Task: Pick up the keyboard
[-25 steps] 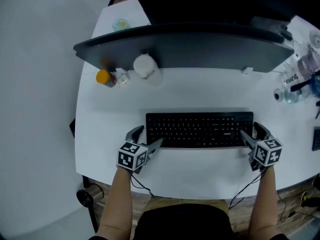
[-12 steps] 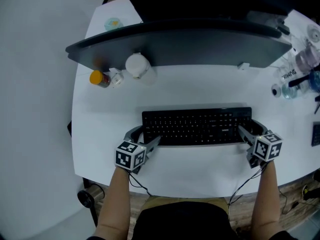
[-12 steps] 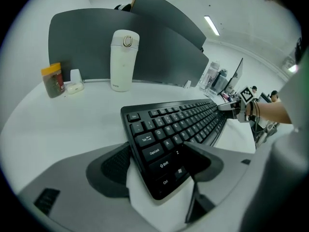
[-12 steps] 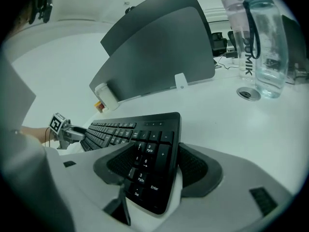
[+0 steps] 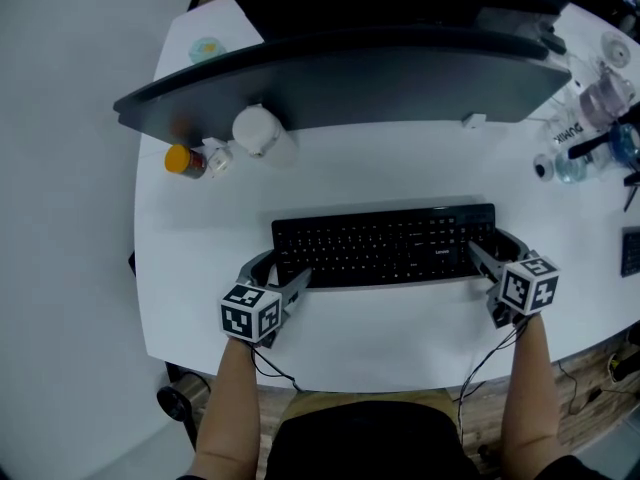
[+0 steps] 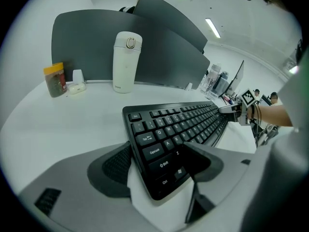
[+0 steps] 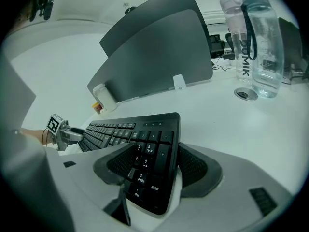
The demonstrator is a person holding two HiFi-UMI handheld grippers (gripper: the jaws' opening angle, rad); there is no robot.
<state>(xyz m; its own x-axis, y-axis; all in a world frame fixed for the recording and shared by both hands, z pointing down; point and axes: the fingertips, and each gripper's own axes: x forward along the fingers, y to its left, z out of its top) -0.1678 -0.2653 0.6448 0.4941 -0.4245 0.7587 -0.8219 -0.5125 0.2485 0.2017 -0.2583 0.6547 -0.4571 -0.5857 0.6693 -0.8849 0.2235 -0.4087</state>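
A black keyboard [image 5: 385,245] lies across the white desk [image 5: 400,173] in front of me. My left gripper [image 5: 282,271] has its jaws round the keyboard's left end. Its jaws have just been closing, and in the left gripper view the keyboard [image 6: 178,124] sits between the pads of the left gripper [image 6: 154,163], which press on its back edge and front keys. My right gripper [image 5: 495,248] clamps the right end the same way. The right gripper [image 7: 152,166] has also just been closing on the number-pad end of the keyboard [image 7: 140,129].
A grey curved divider panel [image 5: 340,78] stands behind the keyboard. A white tumbler [image 5: 257,130], an orange-lidded jar [image 5: 183,160] and a small white item [image 5: 215,155] sit at its left foot. Clear water bottles [image 5: 600,118] crowd the far right. The desk's front edge [image 5: 380,383] is close behind both grippers.
Both pairs of jaws have narrowed onto the keyboard's ends. The hands have stayed where they were; only the head view has shifted a little.
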